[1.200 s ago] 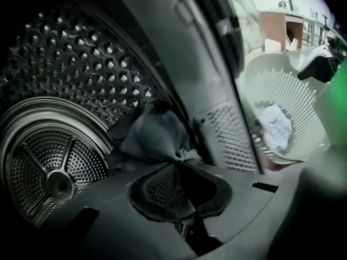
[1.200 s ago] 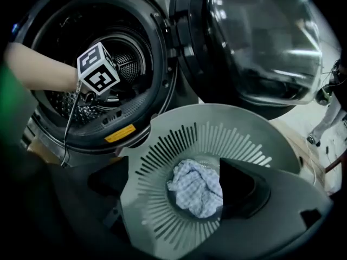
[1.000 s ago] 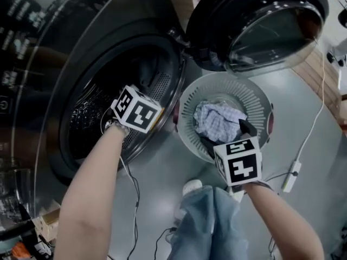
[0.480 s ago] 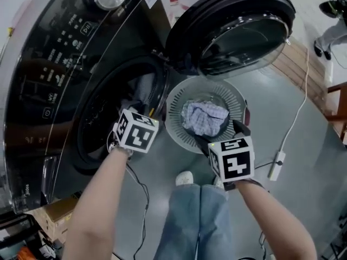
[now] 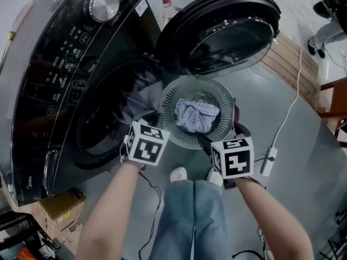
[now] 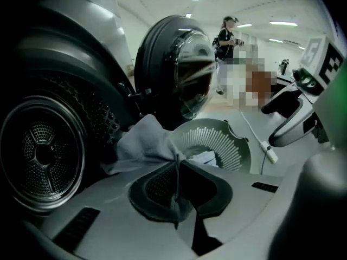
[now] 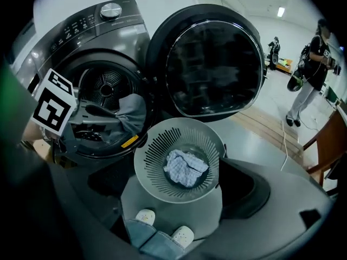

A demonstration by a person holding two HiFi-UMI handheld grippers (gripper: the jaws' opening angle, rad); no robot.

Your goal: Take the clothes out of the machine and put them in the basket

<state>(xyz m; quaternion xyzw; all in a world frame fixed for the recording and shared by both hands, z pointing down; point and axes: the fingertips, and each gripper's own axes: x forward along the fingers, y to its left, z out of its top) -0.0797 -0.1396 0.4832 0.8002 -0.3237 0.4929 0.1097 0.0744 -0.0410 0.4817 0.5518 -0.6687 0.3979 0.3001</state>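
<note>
One plain grey cloth garment [image 6: 142,142], pinched tight by the left gripper [image 6: 176,169] at the mouth of the black front-loading washing machine [image 5: 59,80], seems bound for the round grey slotted plastic basket [image 5: 173,137]; the right gripper [image 7: 179,188] gapes empty near it.

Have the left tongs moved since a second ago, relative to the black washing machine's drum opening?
Yes. The left tongs have backed out of the drum opening toward the person, trailing a grey cloth.

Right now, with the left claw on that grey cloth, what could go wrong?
1. Left claw pinches only a thin fold of the grey cloth; it could slip free.
2. The cloth trails back into the washer opening; it might snag there short of the basket.
</note>
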